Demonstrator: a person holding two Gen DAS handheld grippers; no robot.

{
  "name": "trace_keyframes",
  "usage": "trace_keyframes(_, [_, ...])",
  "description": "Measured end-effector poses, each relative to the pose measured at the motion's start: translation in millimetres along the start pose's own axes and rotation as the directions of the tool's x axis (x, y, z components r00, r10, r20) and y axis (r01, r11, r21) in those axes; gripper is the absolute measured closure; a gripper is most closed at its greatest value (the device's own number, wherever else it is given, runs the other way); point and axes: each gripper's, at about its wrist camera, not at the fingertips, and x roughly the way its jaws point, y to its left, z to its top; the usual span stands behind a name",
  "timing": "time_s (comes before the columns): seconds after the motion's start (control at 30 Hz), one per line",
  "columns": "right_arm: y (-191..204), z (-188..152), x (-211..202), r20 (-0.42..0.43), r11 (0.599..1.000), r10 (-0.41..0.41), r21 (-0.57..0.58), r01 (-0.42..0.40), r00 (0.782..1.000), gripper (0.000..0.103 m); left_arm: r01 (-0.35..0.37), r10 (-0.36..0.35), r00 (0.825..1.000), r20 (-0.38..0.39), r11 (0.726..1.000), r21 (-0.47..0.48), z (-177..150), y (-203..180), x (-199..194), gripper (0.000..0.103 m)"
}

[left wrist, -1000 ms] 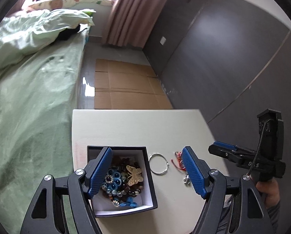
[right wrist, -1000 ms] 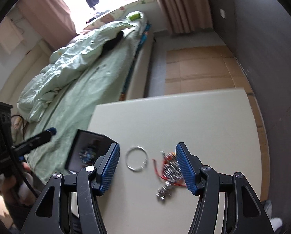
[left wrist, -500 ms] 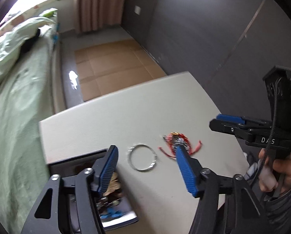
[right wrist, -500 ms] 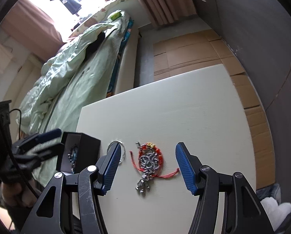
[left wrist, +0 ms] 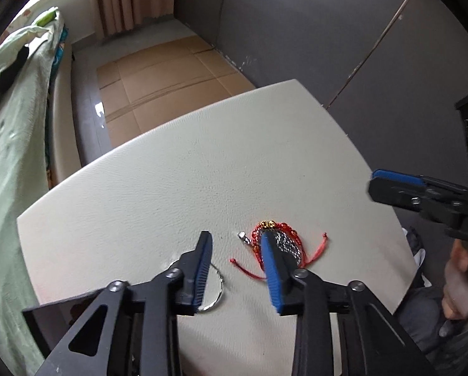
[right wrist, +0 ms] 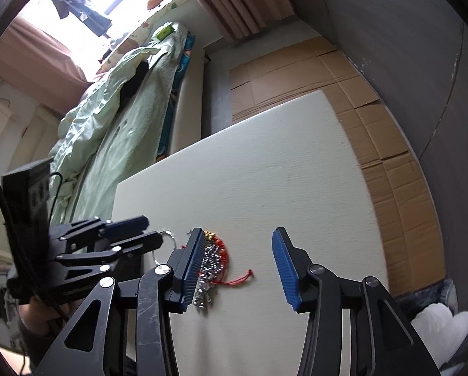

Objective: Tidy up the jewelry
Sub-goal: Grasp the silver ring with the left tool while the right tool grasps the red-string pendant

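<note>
Tool in our left hand (left wrist: 235,252) hangs open just above the table (left wrist: 202,163), one blue finger over the silver ring (left wrist: 216,291), the other over the red beaded bracelet (left wrist: 288,244). We judge the bracelet is the pick, so we should shift right until both fingers straddle it, then close low on the bead cluster, not the loose cords. Beyond, our right tool (right wrist: 238,260) also stands open, its left finger over that bracelet; we keep it clear. The dark jewelry box (left wrist: 61,307) sits at the table's near left corner.
</note>
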Motion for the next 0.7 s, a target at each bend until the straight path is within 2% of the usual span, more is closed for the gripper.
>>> trace_keyframes(0.07, [-5, 1, -2, 0.006, 1.0, 0.004, 0.01, -0.005, 1.0, 0.056, -0.004, 0.003, 1.0, -0.014, 1.0, -0.011, 2, 1, 11, 0.077])
trace_keyframes(0.27, [-17, 4, -3, 0.008, 0.999, 0.006, 0.036, -0.006, 1.0, 0.056, -0.005, 0.004, 0.999, -0.043, 1.0, -0.02, 5, 0, 28, 0.079])
trace_keyframes(0.4, [-19, 7, -2, 0.01, 0.999, 0.009, 0.039, -0.01, 1.0, 0.056, -0.018, 0.017, 0.998, -0.052, 1.0, -0.023, 7, -2, 35, 0.087])
trace_keyframes(0.5, [-19, 8, -2, 0.009, 0.999, 0.012, 0.038, -0.012, 1.0, 0.056, -0.046, 0.045, 0.998, -0.044, 0.999, -0.013, 6, -3, 36, 0.095])
trace_keyframes(0.57, [-18, 8, -1, 0.006, 0.999, 0.015, 0.032, -0.015, 1.0, 0.056, -0.031, 0.03, 0.998, -0.05, 0.999, -0.016, 5, -3, 35, 0.097])
trace_keyframes(0.7, [-14, 6, 3, -0.009, 1.0, 0.014, 0.017, -0.013, 1.0, 0.056, -0.047, 0.047, 0.998, -0.036, 0.999, -0.007, 1, -3, 27, 0.099])
